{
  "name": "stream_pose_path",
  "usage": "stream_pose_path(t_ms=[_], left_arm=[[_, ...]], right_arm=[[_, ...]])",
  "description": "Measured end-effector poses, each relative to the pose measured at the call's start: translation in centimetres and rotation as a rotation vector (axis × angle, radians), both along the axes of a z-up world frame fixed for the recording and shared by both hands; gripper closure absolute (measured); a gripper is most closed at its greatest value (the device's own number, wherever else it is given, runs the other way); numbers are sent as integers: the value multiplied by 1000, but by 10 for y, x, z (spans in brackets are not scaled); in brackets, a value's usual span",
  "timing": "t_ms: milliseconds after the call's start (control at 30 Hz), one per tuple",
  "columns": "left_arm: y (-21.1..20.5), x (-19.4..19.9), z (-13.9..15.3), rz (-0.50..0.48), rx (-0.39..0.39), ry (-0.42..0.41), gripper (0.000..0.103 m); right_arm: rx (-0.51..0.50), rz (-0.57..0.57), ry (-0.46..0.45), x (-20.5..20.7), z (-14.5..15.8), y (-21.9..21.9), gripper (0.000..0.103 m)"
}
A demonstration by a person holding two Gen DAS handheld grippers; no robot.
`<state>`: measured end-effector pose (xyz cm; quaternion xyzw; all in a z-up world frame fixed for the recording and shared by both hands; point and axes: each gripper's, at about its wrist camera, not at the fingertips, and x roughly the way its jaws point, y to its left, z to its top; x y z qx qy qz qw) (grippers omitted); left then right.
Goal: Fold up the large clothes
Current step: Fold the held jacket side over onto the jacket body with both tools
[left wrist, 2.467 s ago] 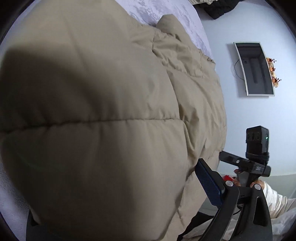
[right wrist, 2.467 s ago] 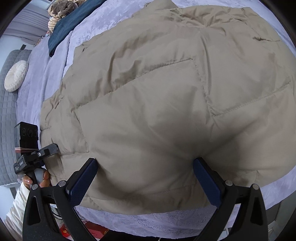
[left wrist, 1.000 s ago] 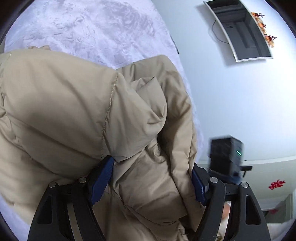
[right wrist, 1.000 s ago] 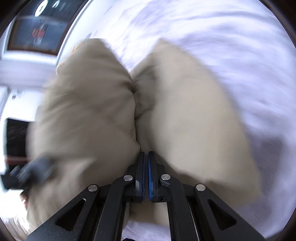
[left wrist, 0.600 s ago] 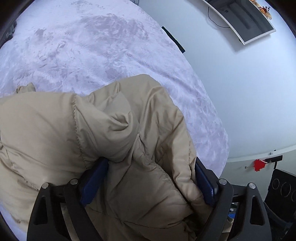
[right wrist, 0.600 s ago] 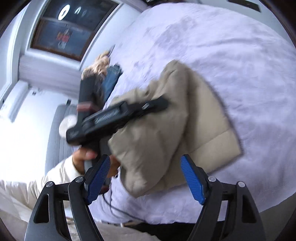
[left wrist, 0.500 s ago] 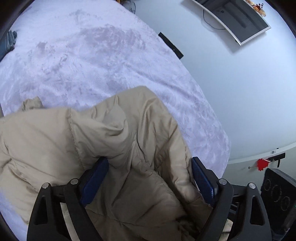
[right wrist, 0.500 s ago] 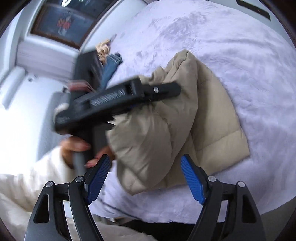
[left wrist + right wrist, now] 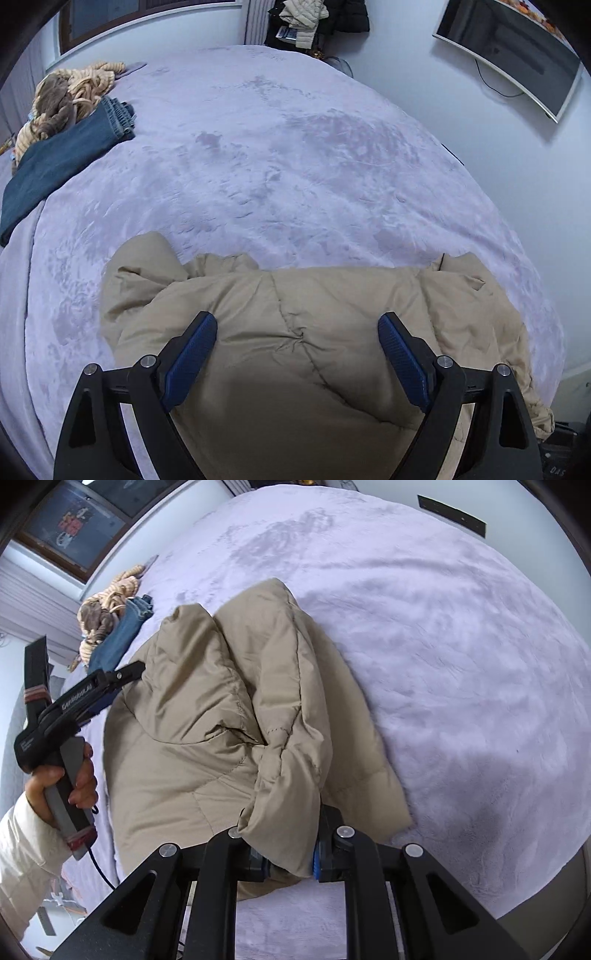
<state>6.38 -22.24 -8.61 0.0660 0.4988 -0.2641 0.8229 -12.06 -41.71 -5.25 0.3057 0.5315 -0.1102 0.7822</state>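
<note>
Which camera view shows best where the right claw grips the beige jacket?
The right wrist view. There the right claw is closed on a bunched fold of the beige jacket, and the pinch point is plainly visible. The left wrist view shows the jacket below the open left claw, but no right claw.

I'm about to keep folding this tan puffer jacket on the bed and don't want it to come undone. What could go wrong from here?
1. The right tool pinches only a small bunched edge of the jacket; slippery padding could slide out when lifted.
2. The left tool stands open over the jacket, holding nothing, so the puffy fold may spring open.
3. The jacket lies near the bed's edge and could slump off.
</note>
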Motion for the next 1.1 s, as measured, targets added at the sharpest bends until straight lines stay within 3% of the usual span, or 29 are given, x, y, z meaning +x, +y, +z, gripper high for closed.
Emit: stream_pose_path(t_ms=[167,300,367,433,500,633,733,833,967,1100], left_arm=[[-59,-6,-16,-91,37,17,13],[-70,-11,-21,-97,60,21,13],[-67,-10,-24,-95,68,25,13],[-63,-7,-26,-87,67,35,13],[-60,-5,-28,-78,60,48,13],[-60,-5,-28,-79,68,44,13],[-59,-6,-28,-78,82,38,13],[-55,-7,-24,-66,100,36,13],[-40,-14,-2,-1,96,34,13],[-11,-33,23,46,88,36,13]], right_arm=[[28,-54,31,-7,-32,-27,86],[45,-61,40,-15,-54,-43,83],[103,-65,48,-14,-60,-50,81],[143,-62,52,-18,-54,-56,74],[107,-47,32,-20,-33,-61,69],[34,-10,-75,-27,15,-68,68],[51,71,-104,-8,22,-67,68],[70,185,-48,12,3,-53,70],[54,260,111,13,-36,-34,80],[105,264,138,2,-53,-33,83]])
